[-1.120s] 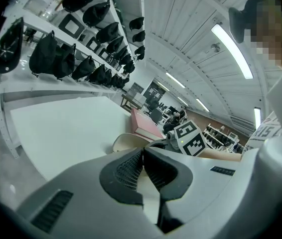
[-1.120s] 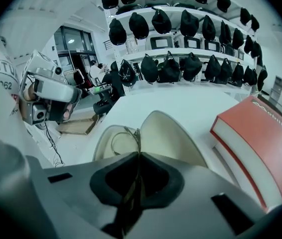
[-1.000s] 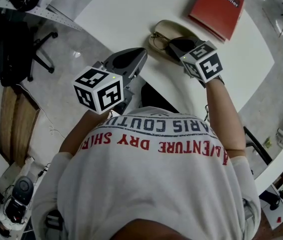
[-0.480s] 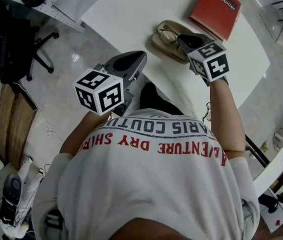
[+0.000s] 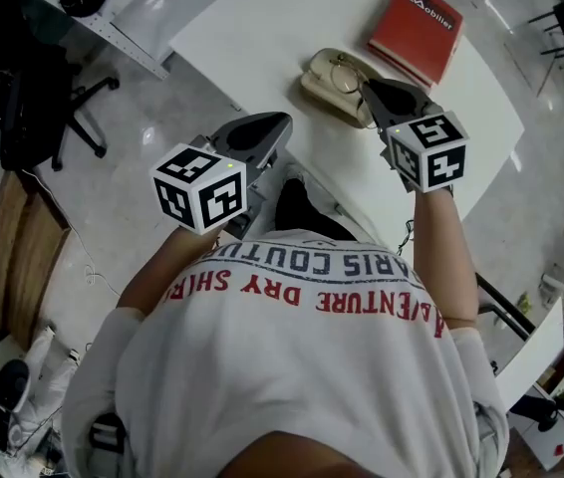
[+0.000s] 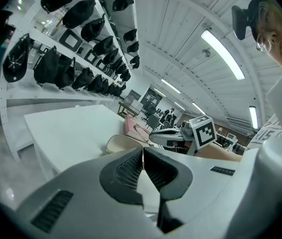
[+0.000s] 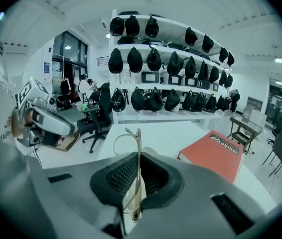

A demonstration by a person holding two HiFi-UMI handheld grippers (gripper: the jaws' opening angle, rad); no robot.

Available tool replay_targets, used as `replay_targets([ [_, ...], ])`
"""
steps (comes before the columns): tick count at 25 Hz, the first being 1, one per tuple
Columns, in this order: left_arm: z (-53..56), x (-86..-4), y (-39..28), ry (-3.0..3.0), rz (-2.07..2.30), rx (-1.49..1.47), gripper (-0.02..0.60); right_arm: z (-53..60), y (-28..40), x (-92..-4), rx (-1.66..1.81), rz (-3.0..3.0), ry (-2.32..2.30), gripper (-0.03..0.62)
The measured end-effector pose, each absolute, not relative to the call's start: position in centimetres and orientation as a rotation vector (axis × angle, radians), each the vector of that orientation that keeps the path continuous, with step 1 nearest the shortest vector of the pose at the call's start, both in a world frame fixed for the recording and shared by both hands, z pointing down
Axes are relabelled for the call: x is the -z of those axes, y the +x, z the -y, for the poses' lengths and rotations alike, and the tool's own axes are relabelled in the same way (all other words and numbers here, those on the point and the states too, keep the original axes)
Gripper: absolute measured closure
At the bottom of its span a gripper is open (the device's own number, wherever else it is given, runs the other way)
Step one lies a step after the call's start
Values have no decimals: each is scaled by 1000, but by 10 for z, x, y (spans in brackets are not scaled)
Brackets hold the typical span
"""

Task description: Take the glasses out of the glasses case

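The beige glasses case [image 5: 324, 88] lies open on the white table [image 5: 262, 28]. My right gripper [image 5: 371, 91] hangs just above its right end, shut on the thin metal-framed glasses [image 5: 343, 71]. In the right gripper view the glasses [image 7: 136, 148] stand on edge between the pads, one lens rim sticking out to the left, with the case [image 7: 148, 154] below them. My left gripper [image 5: 266, 133] is shut on nothing, off the table's near edge and left of the case. Its view shows the case [image 6: 122, 143] ahead and the right gripper [image 6: 173, 133] beyond.
A red book [image 5: 414, 30] lies on the table just past the case, also in the right gripper view [image 7: 213, 156]. Shelves of black caps [image 7: 171, 59] line the far wall. A black office chair [image 5: 38, 98] stands on the floor to the left.
My right gripper has lifted up from the case with the glasses in its jaws, so the case now shows more fully. The left gripper has drifted slightly up and forward.
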State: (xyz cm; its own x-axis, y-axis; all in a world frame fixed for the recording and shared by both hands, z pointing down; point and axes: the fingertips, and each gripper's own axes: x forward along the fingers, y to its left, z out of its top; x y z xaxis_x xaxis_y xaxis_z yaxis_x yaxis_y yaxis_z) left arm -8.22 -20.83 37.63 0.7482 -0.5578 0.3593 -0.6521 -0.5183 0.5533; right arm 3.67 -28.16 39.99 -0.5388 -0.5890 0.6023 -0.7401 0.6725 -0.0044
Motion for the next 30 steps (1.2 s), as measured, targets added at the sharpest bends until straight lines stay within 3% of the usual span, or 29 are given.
replay_targets([
  [17,164,-323,-68,2399,849,-144,551,173,39,-292,-486,2710,1184,562],
  [30,121,-306,-61,2458,805,-125,551,114,46,-277,-526,2825,1292,562],
])
